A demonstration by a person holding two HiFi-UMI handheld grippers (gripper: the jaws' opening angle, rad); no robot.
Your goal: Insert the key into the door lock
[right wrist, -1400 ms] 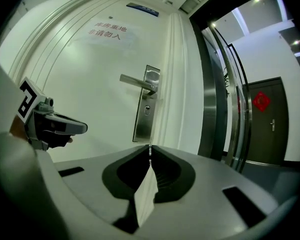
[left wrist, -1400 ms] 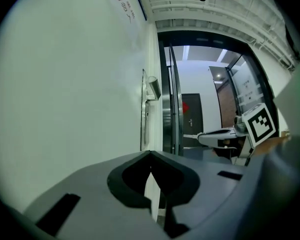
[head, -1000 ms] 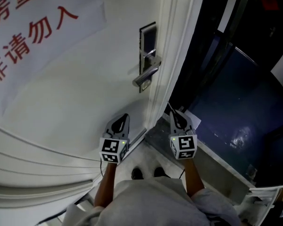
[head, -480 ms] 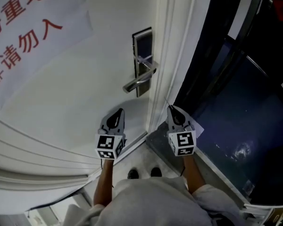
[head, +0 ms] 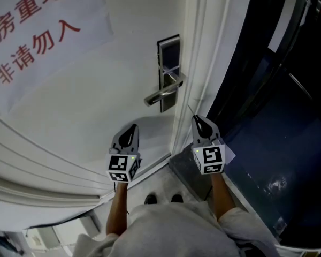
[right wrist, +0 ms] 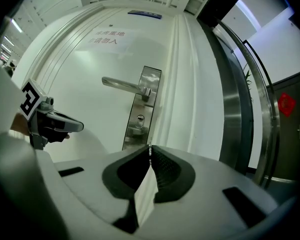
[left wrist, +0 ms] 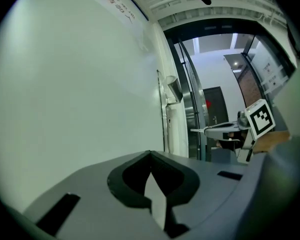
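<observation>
Steel lock plate (head: 168, 71), tall and narrow, close to the right edge of the white panelled door (head: 96, 106). Where's the key? (A)

In the right gripper (right wrist: 150, 157). Jaws pinched together on a thin metal key (right wrist: 149, 147). It's edge-on, just a short bright sliver past the tips. Can't make out the teeth. (B)

Position vs. the lock? (A)

Apart from it, no contact. Head view: the key tip is in front of the door's right edge, just right of the plate's lower end. Right gripper view: small round keyhole (right wrist: 139, 118) in the plate's lower half, under the silver lever handle (right wrist: 125, 85), which points toward the door's middle. (B)

And the left gripper (left wrist: 150, 155)? (A)

Jaws closed tip to tip, nothing between them. It's in front of the door face, left of the plate. (B)

Anything else on the door? (A)

White paper sign with red characters (head: 37, 31), upper left. (B)
</observation>
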